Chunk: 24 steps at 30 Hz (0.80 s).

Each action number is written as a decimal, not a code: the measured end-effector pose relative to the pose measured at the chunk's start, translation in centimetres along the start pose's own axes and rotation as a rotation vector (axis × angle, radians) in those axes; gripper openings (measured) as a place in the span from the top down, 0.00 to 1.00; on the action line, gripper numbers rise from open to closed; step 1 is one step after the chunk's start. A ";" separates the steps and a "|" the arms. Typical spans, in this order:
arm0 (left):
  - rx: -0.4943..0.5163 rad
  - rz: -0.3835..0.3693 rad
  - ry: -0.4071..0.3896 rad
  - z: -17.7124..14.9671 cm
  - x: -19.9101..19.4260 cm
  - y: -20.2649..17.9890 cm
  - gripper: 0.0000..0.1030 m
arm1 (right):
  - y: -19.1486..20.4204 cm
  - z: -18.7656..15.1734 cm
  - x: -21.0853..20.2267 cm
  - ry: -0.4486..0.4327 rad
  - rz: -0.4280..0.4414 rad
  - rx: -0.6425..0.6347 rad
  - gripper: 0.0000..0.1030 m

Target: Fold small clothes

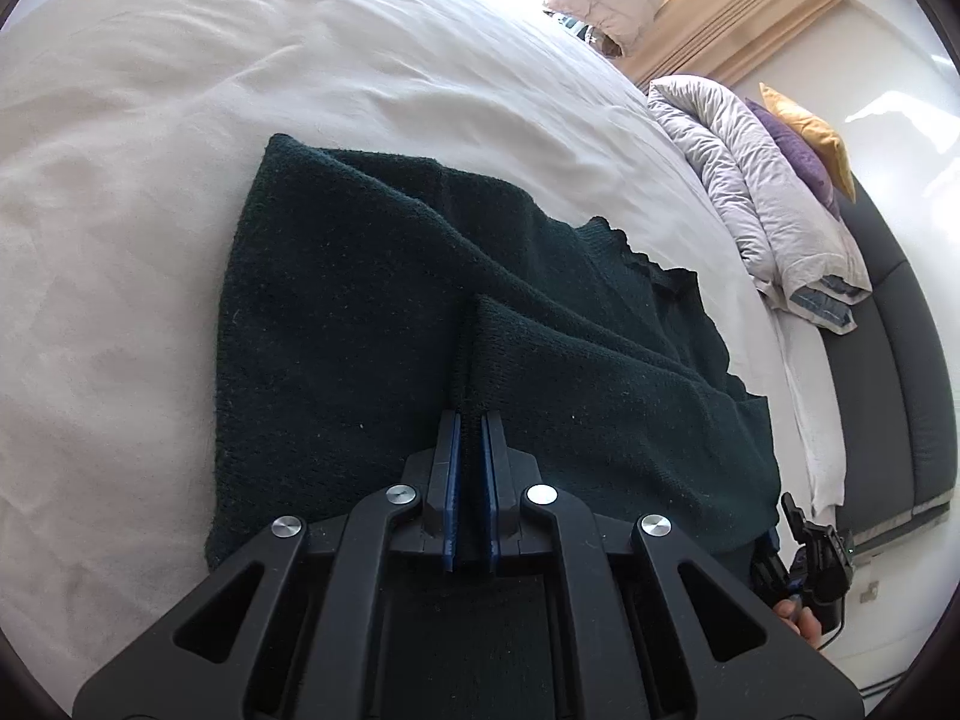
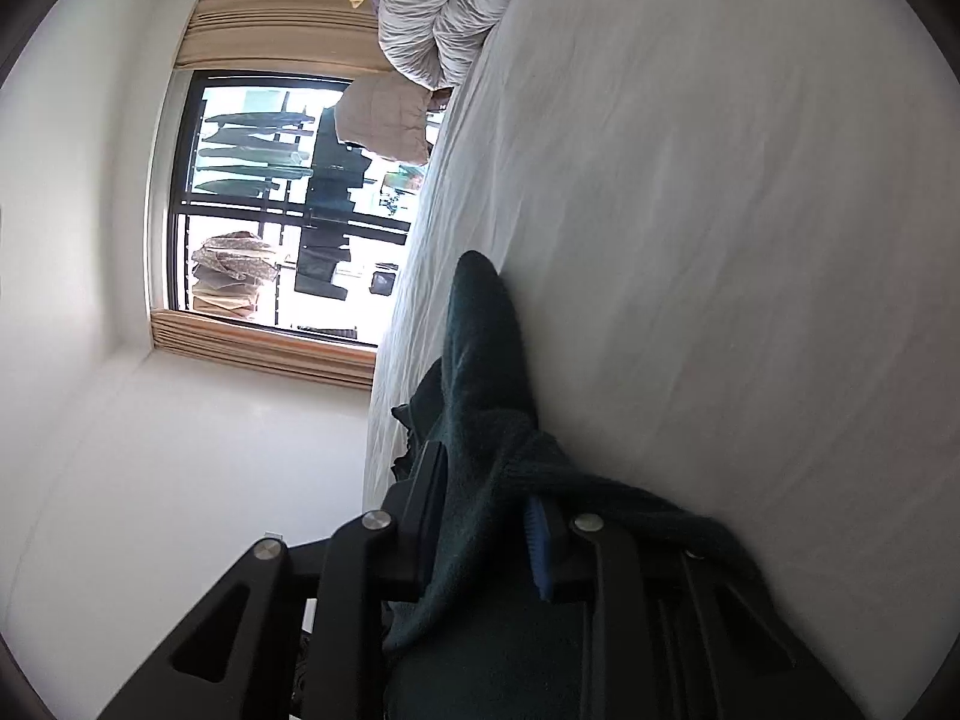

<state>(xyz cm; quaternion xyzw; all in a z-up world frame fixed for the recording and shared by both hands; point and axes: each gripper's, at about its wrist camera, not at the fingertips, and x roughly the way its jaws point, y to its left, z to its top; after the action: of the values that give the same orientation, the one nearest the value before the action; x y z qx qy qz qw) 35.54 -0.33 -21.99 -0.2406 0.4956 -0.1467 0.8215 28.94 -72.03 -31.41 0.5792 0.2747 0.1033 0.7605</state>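
A dark green knitted sweater (image 1: 390, 300) lies partly folded on the white bed sheet (image 1: 150, 210). My left gripper (image 1: 471, 420) is shut on a raised fold of it near the camera, and the cloth rises into a ridge between the blue pads. In the right wrist view, rolled onto its side, my right gripper (image 2: 486, 480) has a thick bunch of the sweater (image 2: 480, 360) filling the gap between its fingers, one blue pad (image 2: 537, 540) pressed against it. The right gripper (image 1: 810, 546) also shows at the sweater's right edge, held by a hand.
A crumpled grey duvet (image 1: 756, 192) with purple and yellow cushions (image 1: 804, 138) is piled at the head of the bed. A dark padded bed frame (image 1: 900, 396) runs along that side. A window with beige curtains (image 2: 270, 198) lies beyond the bed.
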 end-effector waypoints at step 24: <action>0.075 0.032 -0.034 -0.5 0.8 -0.3 0.91 | 10.9 -1.1 6.7 0.089 -0.035 -0.240 0.25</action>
<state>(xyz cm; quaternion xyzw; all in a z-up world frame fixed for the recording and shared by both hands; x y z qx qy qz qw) 35.46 -1.12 -22.60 -0.2040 0.4795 -0.1481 0.8405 35.61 -64.59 -23.39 0.4741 0.3040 0.1477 0.8130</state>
